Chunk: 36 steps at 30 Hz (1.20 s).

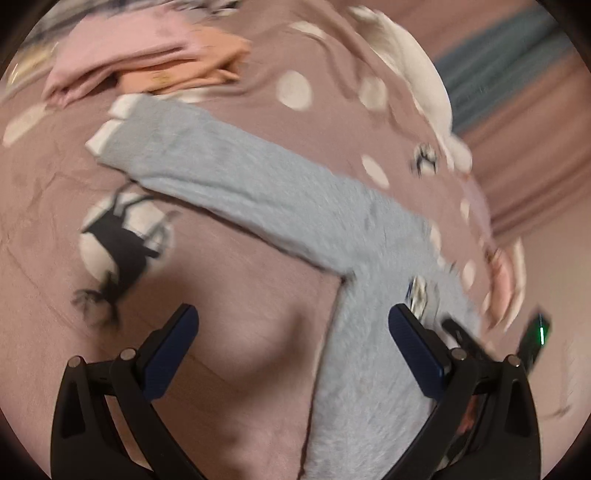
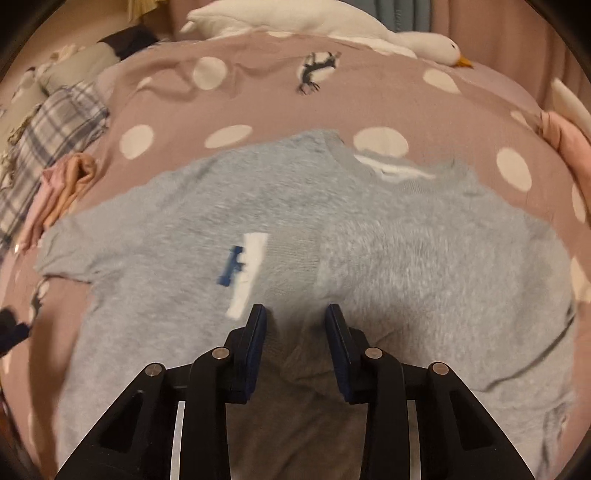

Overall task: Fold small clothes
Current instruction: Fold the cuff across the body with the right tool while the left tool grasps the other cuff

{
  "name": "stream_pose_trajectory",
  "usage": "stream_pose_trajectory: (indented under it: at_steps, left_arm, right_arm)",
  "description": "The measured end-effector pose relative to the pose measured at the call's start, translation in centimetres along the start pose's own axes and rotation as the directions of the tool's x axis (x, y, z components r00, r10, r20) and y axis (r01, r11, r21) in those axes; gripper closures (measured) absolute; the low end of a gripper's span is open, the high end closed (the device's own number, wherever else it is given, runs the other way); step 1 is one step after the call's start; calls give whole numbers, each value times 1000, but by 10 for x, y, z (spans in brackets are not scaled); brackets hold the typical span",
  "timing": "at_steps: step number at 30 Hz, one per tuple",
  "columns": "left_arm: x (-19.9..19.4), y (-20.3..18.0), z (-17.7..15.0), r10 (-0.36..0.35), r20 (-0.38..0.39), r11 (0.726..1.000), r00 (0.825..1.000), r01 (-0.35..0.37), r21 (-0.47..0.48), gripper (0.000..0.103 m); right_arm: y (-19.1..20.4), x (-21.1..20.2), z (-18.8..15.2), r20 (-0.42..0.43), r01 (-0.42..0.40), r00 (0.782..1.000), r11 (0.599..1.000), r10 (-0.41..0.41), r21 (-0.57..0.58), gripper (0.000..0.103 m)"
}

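Note:
A small light grey fleece sweater lies spread on a mauve polka-dot bedcover, with a white and blue label on its body. In the left wrist view its long sleeve with a white cuff stretches to the upper left. My left gripper is wide open above the bedcover beside the sweater's armpit, its right finger over the grey cloth. My right gripper is partly open low over the sweater's body, with nothing clearly held between its fingers.
A pile of folded pink and peach clothes lies at the far end of the sleeve and also shows in the right wrist view. A white plush goose lies along the bed's far edge. Plaid cloth lies at the left.

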State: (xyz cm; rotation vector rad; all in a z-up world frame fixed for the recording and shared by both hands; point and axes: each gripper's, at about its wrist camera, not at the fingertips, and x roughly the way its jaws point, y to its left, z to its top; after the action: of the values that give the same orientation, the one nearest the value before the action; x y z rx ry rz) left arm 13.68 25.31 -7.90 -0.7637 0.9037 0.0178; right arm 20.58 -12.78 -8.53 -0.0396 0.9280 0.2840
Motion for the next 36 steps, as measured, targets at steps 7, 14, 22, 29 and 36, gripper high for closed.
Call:
stream_pose_trajectory:
  at_steps: [7, 14, 22, 29, 36]
  left_arm:
    - [1, 62, 48, -93, 8, 972, 996, 92, -218, 0]
    - [23, 77, 75, -159, 19, 935, 987, 157, -317, 0]
    - [33, 71, 94, -51, 119, 937, 992, 89, -339, 15]
    - [35, 77, 94, 90, 103, 932, 991, -48, -360, 89]
    - [1, -19, 90, 127, 209, 992, 970, -118, -54, 94]
  right_arm:
    - [4, -51, -6, 126, -101, 987, 994, 97, 29, 65]
    - [-17, -58, -25, 127, -140, 984, 987, 129, 83, 65]
    - [-27, -67, -34, 153, -130, 982, 984, 111, 120, 65]
    - [-36, -63, -42, 135, -102, 987, 986, 84, 135, 65]
    - [-59, -81, -49, 158, -101, 985, 979, 73, 175, 65]
